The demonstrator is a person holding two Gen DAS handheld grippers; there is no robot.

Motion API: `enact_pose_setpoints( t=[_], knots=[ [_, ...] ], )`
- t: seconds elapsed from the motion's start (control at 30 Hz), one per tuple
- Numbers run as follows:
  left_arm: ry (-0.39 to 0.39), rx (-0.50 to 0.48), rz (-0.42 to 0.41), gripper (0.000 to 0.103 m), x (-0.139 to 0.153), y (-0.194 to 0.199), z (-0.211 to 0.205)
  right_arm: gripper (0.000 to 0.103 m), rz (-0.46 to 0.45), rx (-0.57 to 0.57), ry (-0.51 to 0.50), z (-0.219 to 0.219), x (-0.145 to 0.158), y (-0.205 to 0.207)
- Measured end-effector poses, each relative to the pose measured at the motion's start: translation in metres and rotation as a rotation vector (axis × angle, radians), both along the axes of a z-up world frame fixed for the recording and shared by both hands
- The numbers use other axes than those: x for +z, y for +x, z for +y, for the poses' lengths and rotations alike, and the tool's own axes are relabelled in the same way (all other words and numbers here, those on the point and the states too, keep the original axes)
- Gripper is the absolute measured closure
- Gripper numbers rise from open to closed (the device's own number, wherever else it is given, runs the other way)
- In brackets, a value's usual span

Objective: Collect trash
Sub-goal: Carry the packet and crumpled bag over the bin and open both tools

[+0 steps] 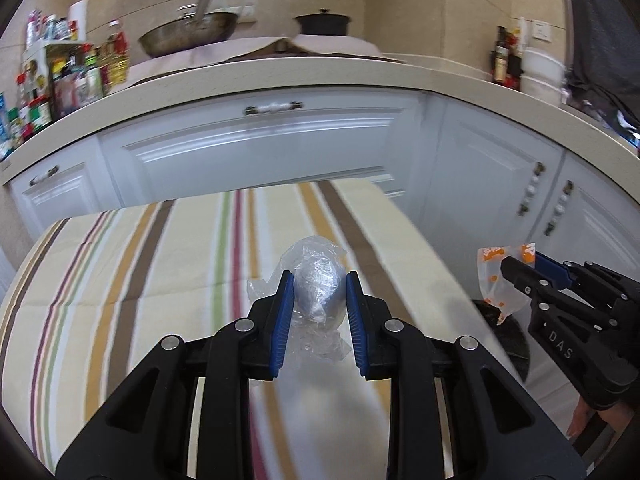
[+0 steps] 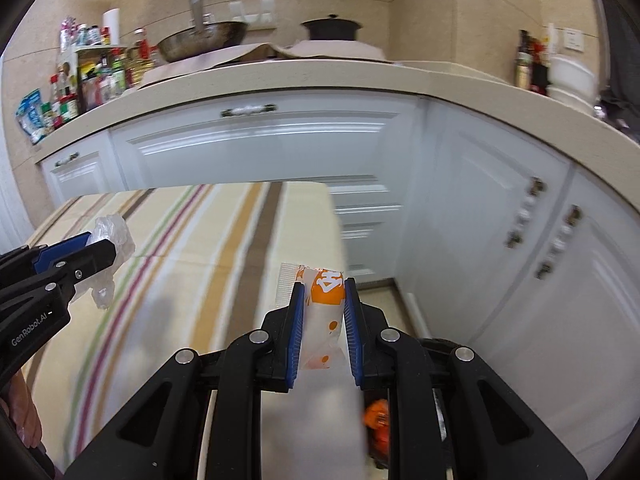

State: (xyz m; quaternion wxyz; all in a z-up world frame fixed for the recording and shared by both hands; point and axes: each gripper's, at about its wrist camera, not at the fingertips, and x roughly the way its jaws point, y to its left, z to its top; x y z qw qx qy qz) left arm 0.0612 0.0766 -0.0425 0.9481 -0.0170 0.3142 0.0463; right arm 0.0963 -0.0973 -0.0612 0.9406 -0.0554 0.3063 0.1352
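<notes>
My left gripper point(image 1: 318, 280) is shut on a crumpled clear plastic wrap point(image 1: 316, 292) and holds it above the striped tablecloth point(image 1: 140, 280). It also shows at the left of the right wrist view point(image 2: 114, 250), with the wrap point(image 2: 110, 232) in it. My right gripper point(image 2: 322, 284) is shut on a white and orange wrapper point(image 2: 324, 316), held past the table's right edge. It shows at the right of the left wrist view point(image 1: 510, 266), with the wrapper point(image 1: 496, 280). A dark trash bin point(image 1: 508, 336) sits below it; orange trash point(image 2: 378, 420) lies inside.
White kitchen cabinets point(image 1: 260, 152) stand behind the table under a beige countertop point(image 1: 280, 76). On it are a wok point(image 1: 188, 34), a black pot point(image 1: 322, 24), bottles and jars point(image 1: 60, 80) at the left and a white container point(image 1: 540, 72) at the right.
</notes>
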Motion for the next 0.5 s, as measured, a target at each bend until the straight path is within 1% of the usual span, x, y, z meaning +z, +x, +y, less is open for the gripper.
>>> enact_pose_setpoints(
  t=[0.07, 0.2, 0.37, 0.5],
  knots=[
    [-0.001, -0.051, -0.001, 0.078, 0.001, 0.002, -0.022, 0.083, -0.007, -0.04, -0.018, -0.018, 0.0, -0.006],
    [0.024, -0.149, -0.016, 0.078, 0.0, 0.005, -0.068, 0.083, -0.002, -0.116, -0.025, -0.053, -0.003, -0.012],
    [0.048, -0.235, -0.012, 0.078, -0.009, 0.012, -0.113, 0.083, 0.0, -0.21, -0.032, -0.096, -0.007, -0.016],
    [0.067, -0.278, -0.008, 0.078, -0.014, 0.021, -0.141, 0.083, -0.002, -0.259, -0.049, -0.118, -0.012, -0.017]
  ],
)
